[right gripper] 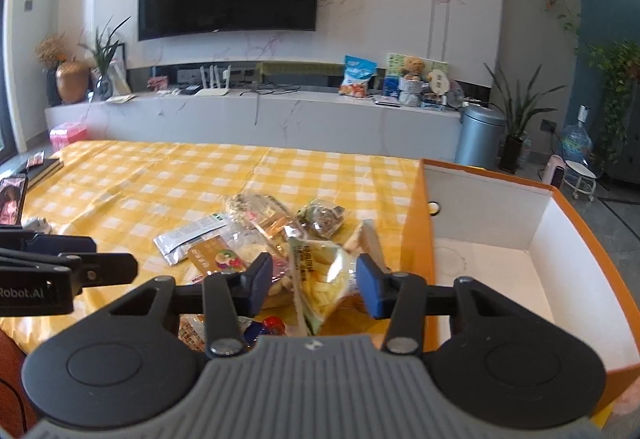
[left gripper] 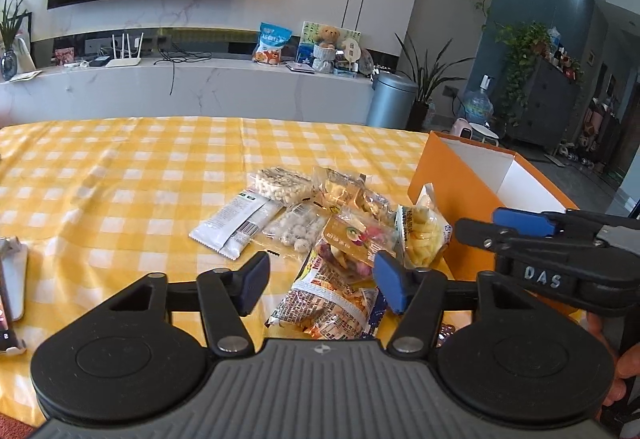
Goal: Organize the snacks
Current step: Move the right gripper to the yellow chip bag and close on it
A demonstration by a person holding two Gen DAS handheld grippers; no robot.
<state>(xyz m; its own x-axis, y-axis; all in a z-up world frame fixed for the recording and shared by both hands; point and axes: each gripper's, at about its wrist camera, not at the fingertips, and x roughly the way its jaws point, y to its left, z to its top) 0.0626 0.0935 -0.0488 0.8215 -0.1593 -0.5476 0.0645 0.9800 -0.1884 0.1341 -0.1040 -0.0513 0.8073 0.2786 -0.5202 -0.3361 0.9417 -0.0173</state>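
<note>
A heap of snack packets lies on the yellow checked tablecloth (left gripper: 120,179). My left gripper (left gripper: 322,285) hangs open over the near end of the heap, with an orange-brown printed packet (left gripper: 328,303) below and between its fingers. A clear bag of yellow sticks (right gripper: 324,279) leans by the orange box (right gripper: 416,239). My right gripper (right gripper: 314,281) is open around that bag; the right pad is at the bag's edge and the left pad stands apart from it. In the left wrist view the yellow stick bag (left gripper: 422,239) sits just left of the right gripper (left gripper: 480,225).
The orange box (left gripper: 440,179) has white inner walls and stands open at the table's right side. A white packet (left gripper: 236,223) and bags of pale balls lie further left in the heap. A phone on a stand (right gripper: 12,199) is at the left edge. The left gripper (right gripper: 116,259) shows at the left.
</note>
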